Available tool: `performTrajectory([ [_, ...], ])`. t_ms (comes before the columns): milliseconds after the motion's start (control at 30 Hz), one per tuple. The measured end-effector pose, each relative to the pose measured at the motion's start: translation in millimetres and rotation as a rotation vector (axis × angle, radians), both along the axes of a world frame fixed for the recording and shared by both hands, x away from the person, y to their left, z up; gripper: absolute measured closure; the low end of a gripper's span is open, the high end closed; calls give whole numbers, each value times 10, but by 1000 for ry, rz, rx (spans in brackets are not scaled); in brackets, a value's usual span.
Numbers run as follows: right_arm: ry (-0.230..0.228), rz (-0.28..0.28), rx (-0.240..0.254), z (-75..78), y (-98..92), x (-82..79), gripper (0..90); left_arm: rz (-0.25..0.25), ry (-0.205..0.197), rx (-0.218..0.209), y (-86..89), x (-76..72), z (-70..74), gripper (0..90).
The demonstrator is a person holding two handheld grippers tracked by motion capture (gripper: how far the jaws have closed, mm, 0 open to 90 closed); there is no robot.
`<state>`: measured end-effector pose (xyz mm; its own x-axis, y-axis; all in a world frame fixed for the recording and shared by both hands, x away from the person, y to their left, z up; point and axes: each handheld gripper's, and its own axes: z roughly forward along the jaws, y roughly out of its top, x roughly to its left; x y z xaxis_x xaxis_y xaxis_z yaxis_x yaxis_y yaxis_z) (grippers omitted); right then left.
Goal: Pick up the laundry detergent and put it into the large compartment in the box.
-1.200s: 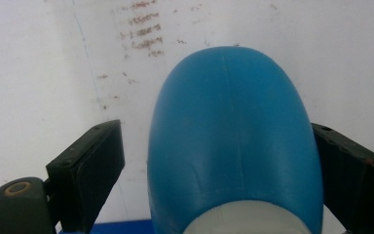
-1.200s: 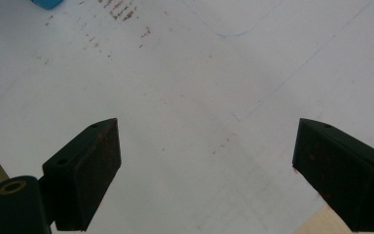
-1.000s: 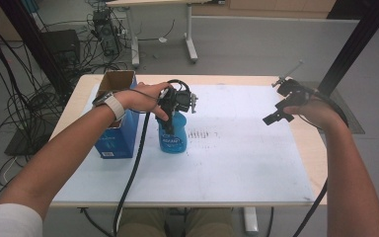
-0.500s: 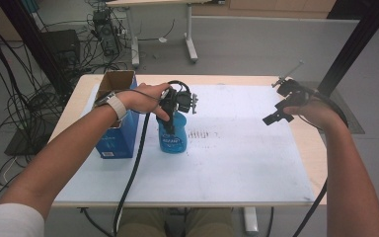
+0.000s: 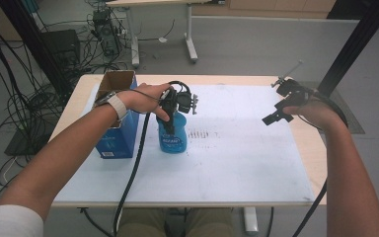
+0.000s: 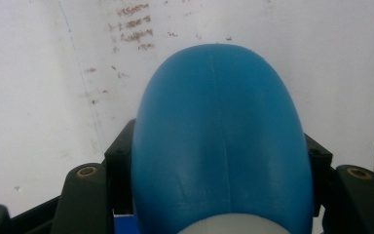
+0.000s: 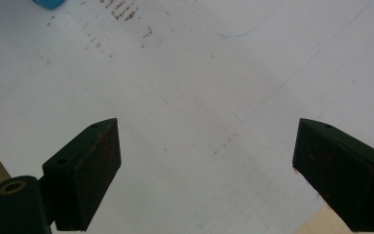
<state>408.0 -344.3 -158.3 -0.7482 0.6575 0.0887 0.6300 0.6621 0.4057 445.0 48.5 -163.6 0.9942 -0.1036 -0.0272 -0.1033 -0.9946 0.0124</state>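
Left gripper view: left gripper [image 6: 214,195] is clenching the rounded blue plastic bottle [image 6: 219,141] between its jaws, lifting yet undone; right gripper [image 7: 204,170] is hanging released over the counter [image 7: 190,97].

An open blue box [image 5: 116,123] stands on the white mat [image 5: 237,148].

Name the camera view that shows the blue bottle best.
The high view: the blue bottle stands whole on the table, label visible. The left gripper view gives only its rounded side up close; the right gripper view catches a blue sliver at the top edge.
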Motion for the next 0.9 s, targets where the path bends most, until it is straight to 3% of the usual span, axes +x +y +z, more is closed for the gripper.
performTrajectory([
  [900, -1, -3, -2, 4, -40, -28, 106, 6, -1, -4, 8, -7, -2, 380],
])
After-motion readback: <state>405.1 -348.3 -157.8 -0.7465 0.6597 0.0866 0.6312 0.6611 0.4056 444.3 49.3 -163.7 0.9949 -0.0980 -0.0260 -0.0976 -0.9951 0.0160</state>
